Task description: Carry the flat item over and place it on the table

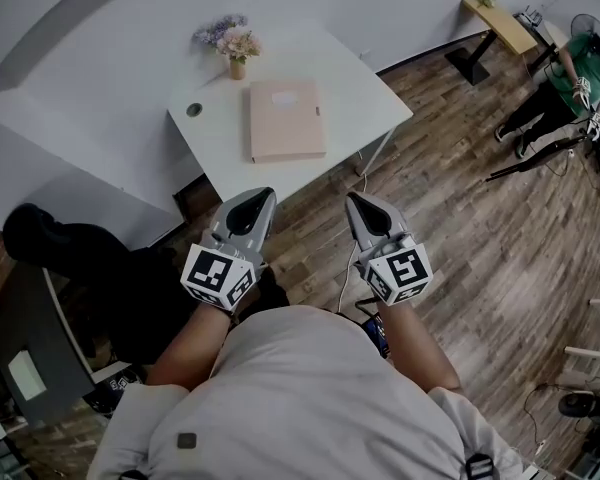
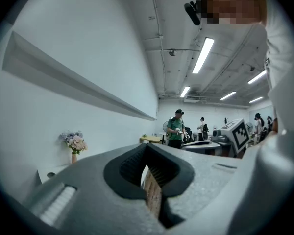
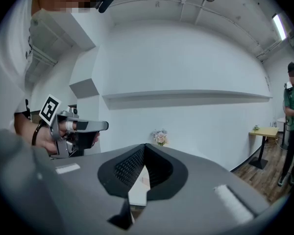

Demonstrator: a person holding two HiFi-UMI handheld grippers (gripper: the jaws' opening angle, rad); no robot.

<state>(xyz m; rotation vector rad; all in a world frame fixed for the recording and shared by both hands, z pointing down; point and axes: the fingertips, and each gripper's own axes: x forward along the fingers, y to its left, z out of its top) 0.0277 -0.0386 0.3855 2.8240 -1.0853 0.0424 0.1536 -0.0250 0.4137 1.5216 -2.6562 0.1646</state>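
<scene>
Nearest: person's pale shirt (image 1: 300, 388), both forearms reaching forward, a gripper in each hand. Left gripper (image 1: 263, 200): marker cube (image 1: 220, 276) at the wrist, jaws clenched tip to tip, nothing between them; its own view shows only wood floor through the slot behind the tips. Right gripper (image 1: 357, 205): marker cube (image 1: 400, 271), jaws likewise clenched and empty, tips meeting. The two grippers sit side by side, apart, both aimed forward over the wood floor (image 1: 480, 218) toward the table. Beyond: white table (image 1: 355, 88), its near corner just ahead of the left gripper's tips. On it, flat item (image 1: 286, 120), pink, rectangular, lying flat near the middle, square to the table's edges, touched by neither gripper. Left of the item, a round hole (image 1: 194, 110) in the tabletop. Behind the item, at the wall edge, a small vase of flowers (image 1: 238, 48), upright, close to the item's far left corner. Farthest, right: small wood table (image 1: 500, 23) against the wall; a person in green (image 1: 580, 78) near it.
</scene>
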